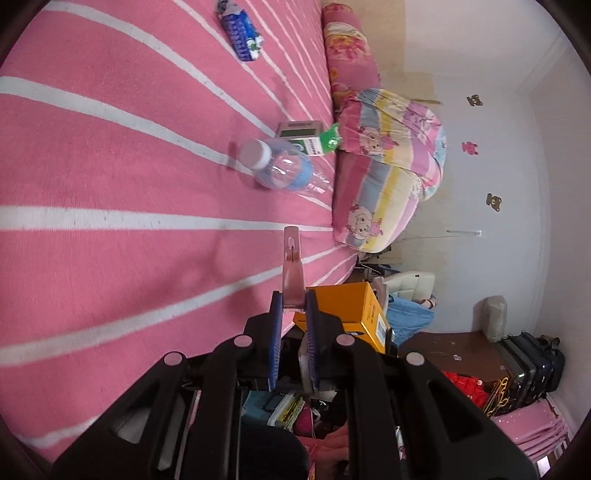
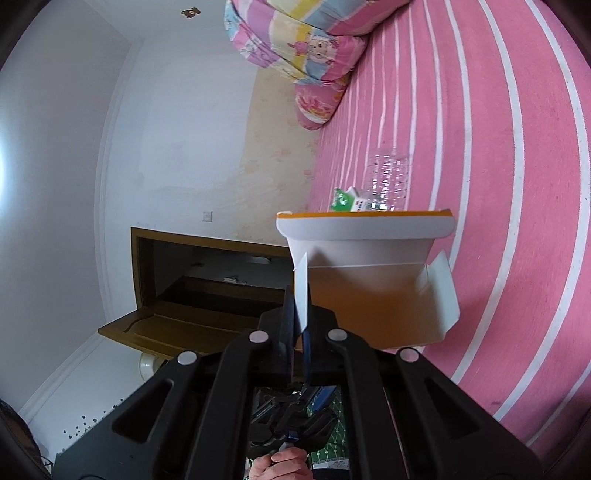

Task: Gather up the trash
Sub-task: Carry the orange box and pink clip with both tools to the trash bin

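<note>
Closest in, the left gripper (image 1: pixel 293 312) has its jaws pinching a clear plastic hang-tab package (image 1: pixel 292 275) that sticks out ahead of them over the bed (image 1: pixel 110 184). Just right of those jaws sits the orange box (image 1: pixel 354 314). The right gripper (image 2: pixel 303 317) has its jaws pressed together on a white side flap of that same open orange box (image 2: pixel 369 280), whose lid blocks much of what lies ahead. Beyond the left jaws, well apart, a clear plastic bottle (image 1: pixel 277 166) lies on the pink striped sheet, touching a green and white carton (image 1: pixel 306 138). Farther still, up and left, lies a blue packet (image 1: pixel 242 35). To the right, patterned pillows (image 1: pixel 388 166) line the bed's edge.
</note>
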Demonstrator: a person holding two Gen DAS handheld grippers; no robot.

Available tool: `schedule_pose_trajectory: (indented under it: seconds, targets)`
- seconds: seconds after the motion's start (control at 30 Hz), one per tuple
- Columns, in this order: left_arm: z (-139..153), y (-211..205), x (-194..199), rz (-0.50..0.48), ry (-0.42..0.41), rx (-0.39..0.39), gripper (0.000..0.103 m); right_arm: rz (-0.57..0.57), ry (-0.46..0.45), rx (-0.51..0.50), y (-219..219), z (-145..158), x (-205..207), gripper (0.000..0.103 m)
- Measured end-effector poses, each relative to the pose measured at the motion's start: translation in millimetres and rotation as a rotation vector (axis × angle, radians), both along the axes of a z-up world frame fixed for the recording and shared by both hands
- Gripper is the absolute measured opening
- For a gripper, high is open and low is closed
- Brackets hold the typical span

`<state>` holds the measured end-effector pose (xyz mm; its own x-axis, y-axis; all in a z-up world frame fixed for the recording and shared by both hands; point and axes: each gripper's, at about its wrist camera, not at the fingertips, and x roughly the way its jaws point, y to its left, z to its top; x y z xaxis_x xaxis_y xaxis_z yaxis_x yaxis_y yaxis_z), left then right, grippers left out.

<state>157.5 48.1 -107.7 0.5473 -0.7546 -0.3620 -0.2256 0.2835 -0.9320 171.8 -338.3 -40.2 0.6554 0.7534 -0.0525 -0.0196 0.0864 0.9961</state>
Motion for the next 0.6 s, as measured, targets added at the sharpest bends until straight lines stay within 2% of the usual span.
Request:
schedule_pose_trajectory:
  seconds: [0.27, 0.6]
  targets:
    - [31, -31, -19, -0.041, -0.057, -0.036, 0.012, -0.031, -0.047, -0.003, -27, 26, -48, 0.004]
    - [52, -107, -35, -0.155, -0.075, -0.034, 0.012, -0.143, -0.041, 0.068, -98, 24, -108, 0.004]
